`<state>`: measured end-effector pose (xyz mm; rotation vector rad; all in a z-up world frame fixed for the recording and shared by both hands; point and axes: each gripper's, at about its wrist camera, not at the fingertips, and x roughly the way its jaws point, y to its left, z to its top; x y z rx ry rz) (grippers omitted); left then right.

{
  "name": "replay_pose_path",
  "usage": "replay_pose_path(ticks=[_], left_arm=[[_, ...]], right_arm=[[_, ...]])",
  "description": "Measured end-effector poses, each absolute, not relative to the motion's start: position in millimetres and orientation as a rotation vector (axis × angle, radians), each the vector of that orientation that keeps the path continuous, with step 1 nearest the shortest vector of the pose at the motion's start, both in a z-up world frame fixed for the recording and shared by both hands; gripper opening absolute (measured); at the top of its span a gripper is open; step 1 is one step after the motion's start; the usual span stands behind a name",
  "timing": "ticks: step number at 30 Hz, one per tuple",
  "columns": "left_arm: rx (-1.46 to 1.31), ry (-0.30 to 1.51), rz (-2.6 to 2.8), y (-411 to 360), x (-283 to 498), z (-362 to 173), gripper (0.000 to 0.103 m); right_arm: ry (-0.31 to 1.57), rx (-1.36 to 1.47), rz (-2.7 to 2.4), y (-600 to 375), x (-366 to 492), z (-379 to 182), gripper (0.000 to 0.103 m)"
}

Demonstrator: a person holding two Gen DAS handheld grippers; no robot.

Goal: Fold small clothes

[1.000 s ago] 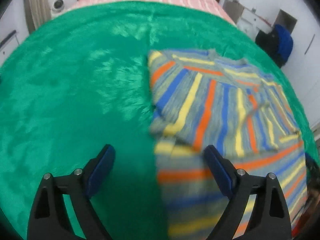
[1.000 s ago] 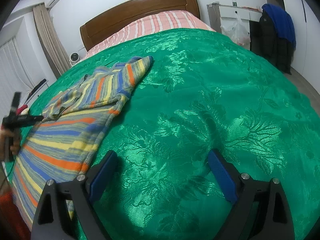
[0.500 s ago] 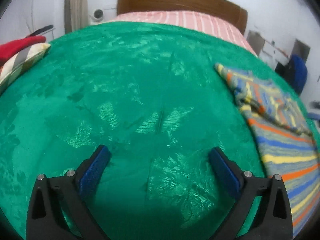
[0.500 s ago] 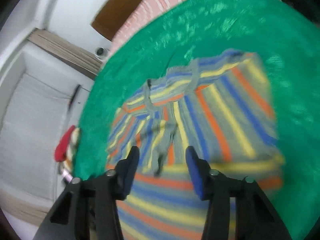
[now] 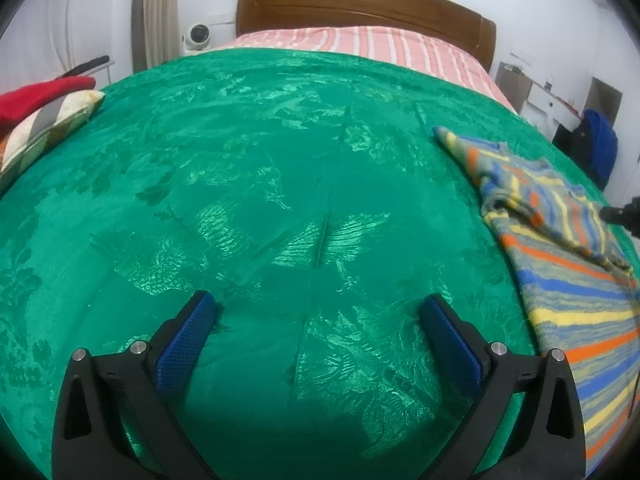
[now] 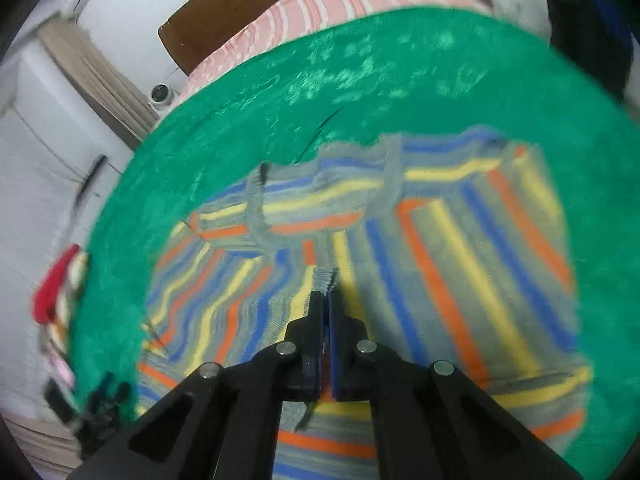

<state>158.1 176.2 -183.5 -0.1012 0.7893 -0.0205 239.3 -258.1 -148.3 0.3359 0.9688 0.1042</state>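
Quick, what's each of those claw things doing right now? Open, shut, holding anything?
Left gripper: open, empty, over the green bedspread.
Right gripper: shut, apparently pinching a fold of the striped sweater.

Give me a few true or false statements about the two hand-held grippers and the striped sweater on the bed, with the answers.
1. The left hand-held gripper is open, with only green bedspread between its jaws. True.
2. The right hand-held gripper is wide open. False: its jaws are shut.
3. The striped sweater lies on a bare wooden floor. False: it lies on the green bedspread.
4. A wooden headboard stands at the far end of the bed. True.
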Motion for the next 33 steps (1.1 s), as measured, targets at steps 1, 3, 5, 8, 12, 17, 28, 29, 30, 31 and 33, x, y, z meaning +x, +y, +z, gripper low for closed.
replay_pose_path(ticks=[1, 3, 5, 8, 12, 17, 28, 29, 30, 31, 33], left_arm=[[-0.097, 0.79, -0.018, 175.8, 158.3, -183.0, 0.102], [-0.093, 0.791, -0.015, 175.2, 159.2, -182.6, 0.102], [-0.094, 0.791, -0.016, 175.2, 159.6, -182.8, 0.102], [-0.089, 0.794, -0.013, 173.2, 160.3, -182.7, 0.102], [-0.093, 0.792, -0.014, 172.5, 160.8, -182.8, 0.102], [-0.094, 0.792, -0.014, 172.1, 161.1, -183.2, 0.102], [-0.059, 0.806, 0.006, 166.3, 162.4, -184.6, 0.103], [-0.051, 0.808, 0.01, 165.0, 162.5, -184.7, 0.103], [-0.045, 0.81, 0.014, 164.0, 162.7, -184.7, 0.103], [-0.038, 0.811, 0.018, 163.2, 162.7, -184.6, 0.103], [-0.022, 0.813, 0.03, 160.7, 162.4, -184.0, 0.103]], right_arm=[[0.979, 0.315, 0.086, -257.0, 238.9, -150.1, 0.002], [1.031, 0.292, 0.085, -255.6, 242.0, -164.1, 0.004], [1.07, 0.333, 0.086, -259.9, 242.6, -178.2, 0.01], [1.02, 0.393, 0.093, -268.9, 229.6, -173.7, 0.046], [0.913, 0.355, 0.117, -275.9, 198.8, -141.4, 0.061], [0.819, 0.158, 0.117, -300.6, 135.6, -117.0, 0.067], [0.776, 0.001, -0.085, -371.0, -6.2, -156.6, 0.068], [0.778, 0.02, -0.095, -374.3, -11.8, -160.4, 0.068], [0.779, 0.043, -0.104, -378.2, -15.3, -164.3, 0.068], [0.778, 0.07, -0.114, -381.8, -20.5, -167.4, 0.068], [0.777, 0.122, -0.131, -389.6, -26.6, -171.1, 0.068]])
